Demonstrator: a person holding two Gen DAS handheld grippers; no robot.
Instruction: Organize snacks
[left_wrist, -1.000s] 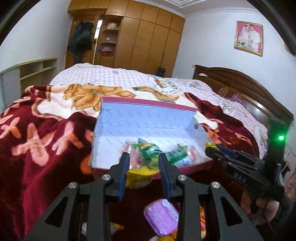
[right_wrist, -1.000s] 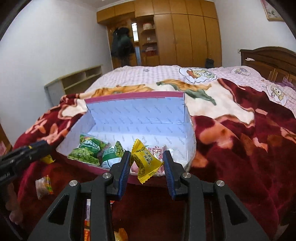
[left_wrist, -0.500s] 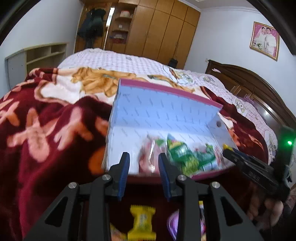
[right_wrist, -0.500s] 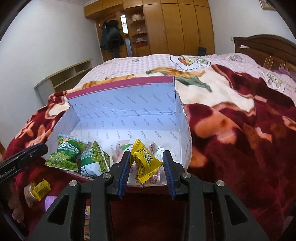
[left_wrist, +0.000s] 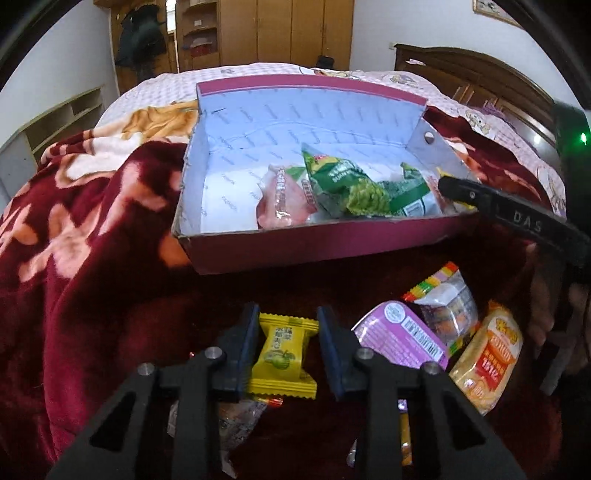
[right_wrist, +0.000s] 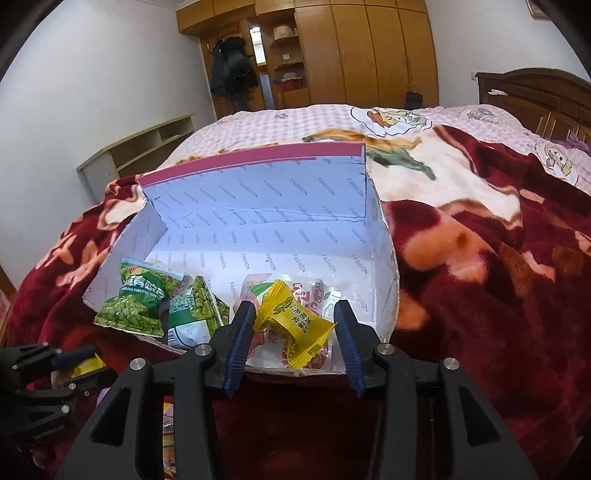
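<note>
Snacks split 2 ways — the right gripper (right_wrist: 291, 334), jaws opening, releases a yellow candy (right_wrist: 295, 325) over the box (left_wrist: 314, 243), while the left gripper (left_wrist: 284, 350), jaws unclenched, straddles another yellow sweet (left_wrist: 282, 354), lying lengthwise on the bed.

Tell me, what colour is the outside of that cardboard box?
Magenta-pink outside on the box, pale printed lining inside; clearest in the left wrist view.

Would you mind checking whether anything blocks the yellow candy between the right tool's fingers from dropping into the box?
Nothing visible does: the right tool is opening over the box, and the yellow candy hangs above a pink packet already inside.
</note>
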